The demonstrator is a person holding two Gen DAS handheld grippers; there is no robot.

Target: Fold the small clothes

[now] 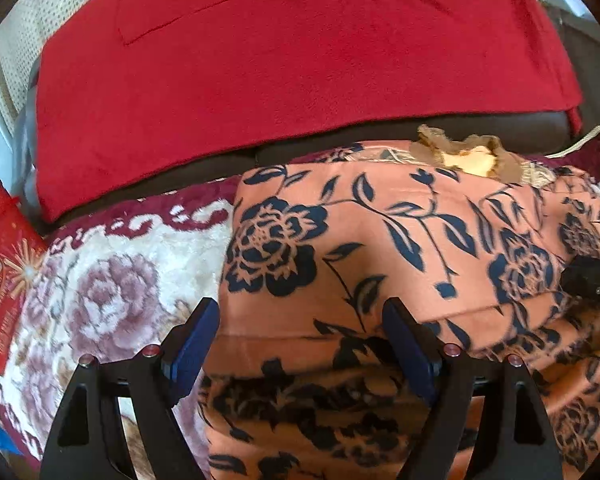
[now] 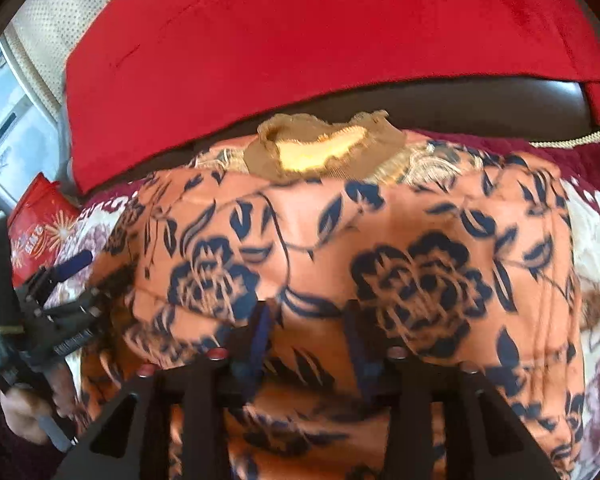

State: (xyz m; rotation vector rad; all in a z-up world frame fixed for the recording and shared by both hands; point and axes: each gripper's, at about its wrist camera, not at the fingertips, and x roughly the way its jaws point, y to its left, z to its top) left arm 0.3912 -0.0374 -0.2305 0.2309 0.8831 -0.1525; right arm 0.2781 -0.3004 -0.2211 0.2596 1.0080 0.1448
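Orange fleece garment with navy flower print (image 2: 380, 248), partly folded on plush floral blanket (image 1: 112, 272). Left tongs (image 1: 300, 344) spread wide astride lower edge; right tongs (image 2: 308, 332) parted, pinching nothing. Advisable: smooth fold flat before re-gripping.

The left tongs (image 1: 300, 332) are built of black angular frames with triangular cut-outs; blue pads (image 1: 192, 344) are fitted inside the fingers, and small red-capped screws are set on the arms. The right tongs (image 2: 306, 336) are made alike, though blurred
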